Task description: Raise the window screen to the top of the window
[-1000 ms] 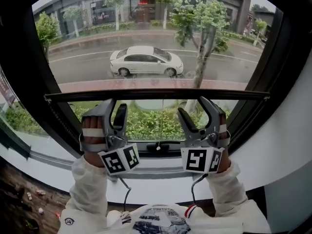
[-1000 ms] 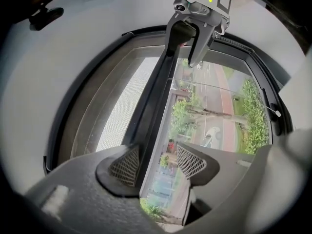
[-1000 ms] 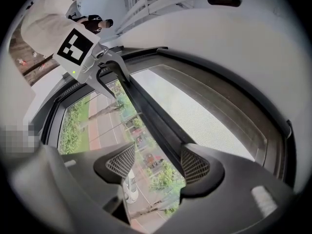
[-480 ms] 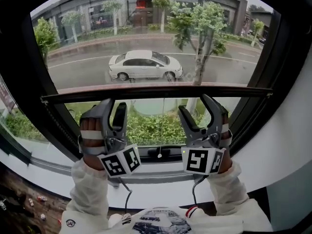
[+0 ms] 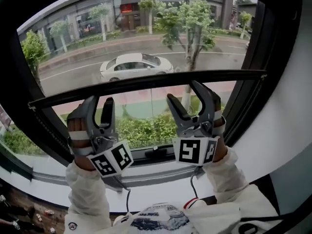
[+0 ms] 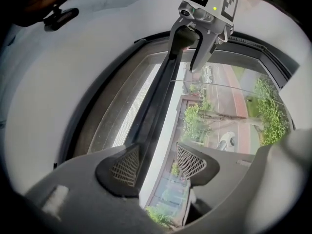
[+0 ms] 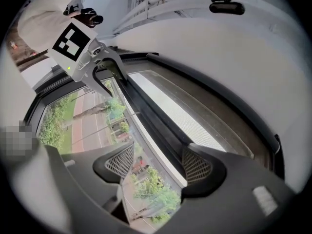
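Observation:
The window screen's dark bottom bar (image 5: 146, 83) runs across the window about halfway up, slanting slightly up to the right. Its mesh covers the glass above. My left gripper (image 5: 99, 104) and right gripper (image 5: 185, 94) stand under the bar, one towards each end, jaws pointing up. Both are open and the bar passes between their jaws. In the left gripper view the bar (image 6: 161, 96) lies against the left pad of my left gripper (image 6: 158, 162). In the right gripper view the bar (image 7: 146, 116) lies against the right pad of my right gripper (image 7: 158, 165).
The dark window frame (image 5: 246, 101) closes the opening on both sides. A white sill (image 5: 161, 186) runs below my hands, with a dark latch (image 5: 155, 151) on the lower frame. A thin pull cord (image 5: 151, 116) hangs from the bar. Outside are a street, trees and a white car (image 5: 134, 64).
The screen bar has gone up, and both grippers have risen with it. More uncovered glass shows below the bar.

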### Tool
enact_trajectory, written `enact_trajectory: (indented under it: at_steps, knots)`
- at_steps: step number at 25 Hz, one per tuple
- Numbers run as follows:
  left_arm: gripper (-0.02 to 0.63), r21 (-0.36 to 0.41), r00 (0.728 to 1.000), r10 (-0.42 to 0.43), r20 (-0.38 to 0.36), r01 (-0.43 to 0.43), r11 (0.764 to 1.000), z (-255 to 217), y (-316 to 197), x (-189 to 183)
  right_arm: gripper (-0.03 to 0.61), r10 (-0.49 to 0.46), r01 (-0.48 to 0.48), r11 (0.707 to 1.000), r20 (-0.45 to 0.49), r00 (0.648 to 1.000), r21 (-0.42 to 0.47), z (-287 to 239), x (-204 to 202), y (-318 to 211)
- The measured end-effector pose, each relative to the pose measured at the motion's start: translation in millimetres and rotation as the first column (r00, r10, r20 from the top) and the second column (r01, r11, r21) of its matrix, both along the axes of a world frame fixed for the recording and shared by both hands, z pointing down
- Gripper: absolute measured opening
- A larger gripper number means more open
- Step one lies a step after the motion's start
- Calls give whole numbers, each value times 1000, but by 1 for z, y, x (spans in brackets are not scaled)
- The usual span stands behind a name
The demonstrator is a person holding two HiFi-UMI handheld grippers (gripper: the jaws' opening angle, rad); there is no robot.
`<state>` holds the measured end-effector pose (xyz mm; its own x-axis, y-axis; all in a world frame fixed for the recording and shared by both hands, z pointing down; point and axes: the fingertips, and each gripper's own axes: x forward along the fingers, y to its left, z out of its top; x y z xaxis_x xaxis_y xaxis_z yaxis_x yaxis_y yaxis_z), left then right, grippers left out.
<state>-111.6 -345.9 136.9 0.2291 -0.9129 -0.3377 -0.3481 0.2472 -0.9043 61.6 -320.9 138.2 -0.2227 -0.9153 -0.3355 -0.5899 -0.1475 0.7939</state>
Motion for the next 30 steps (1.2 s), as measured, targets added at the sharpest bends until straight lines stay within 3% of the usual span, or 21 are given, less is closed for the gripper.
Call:
enact_trajectory:
  at_steps: [13,30]
  knots:
    - [239,66,999,43,-23,-41,997,-7,0,5,301,3,-4,998,17,1000,60,-4,3,0]
    - [239,175,998,44,-55,-33,984,-14,1,7,305,-1,0,988,10,1000,157,-9,4,1]
